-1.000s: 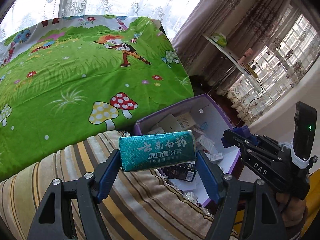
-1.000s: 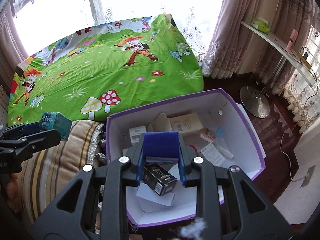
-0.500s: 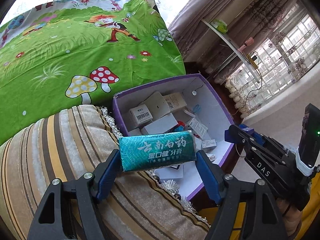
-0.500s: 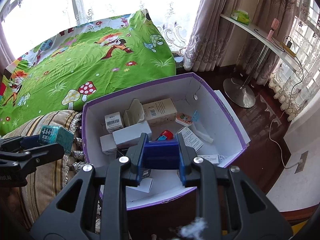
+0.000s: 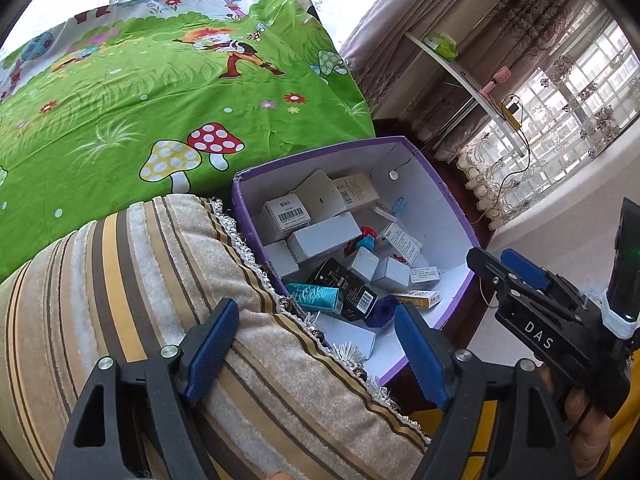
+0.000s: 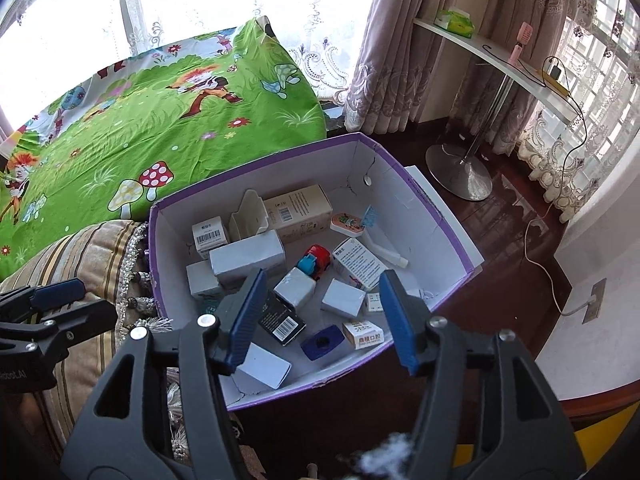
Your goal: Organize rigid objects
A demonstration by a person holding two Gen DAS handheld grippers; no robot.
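Purple box (image 6: 416, 188), white inside, sits between the striped cushion (image 5: 132, 280) and the dark floor, open top, full of small cartons. In it: barcode carton (image 6: 209, 236) at the back left, a long white carton (image 6: 247, 257) in front of it, cream holder (image 6: 248, 218) upright behind, beige carton (image 6: 302, 212) at the back, red-blue toy car (image 6: 316, 262) mid-box, printed white carton (image 6: 358, 264) right of the car, black carton (image 6: 282, 320) near the front, blue block (image 6: 323, 342) and a small orange-print carton (image 6: 364, 334) at the front edge. Teal box (image 5: 316, 298) lies inside the box against its left wall, touching the black carton; left view shows it clearly, right view has it almost fully hidden behind the right claw's left finger. Right view alone shows the blue-headed brush (image 6: 378, 236) and round orange tin (image 6: 347, 222) whole, plus the stand base on the floor. Left view alone shows the right claw from the side, with the hand under it. Left claw (image 5: 316, 348) spread wide, nothing between its pads, hanging over the cushion edge at the box's near-left corner, touching nothing. Right claw (image 6: 324, 316) also spread wide, released, above the front of the box, no contact visible. Green cartoon bedsheet (image 5: 160, 92) behind the box and cushion.
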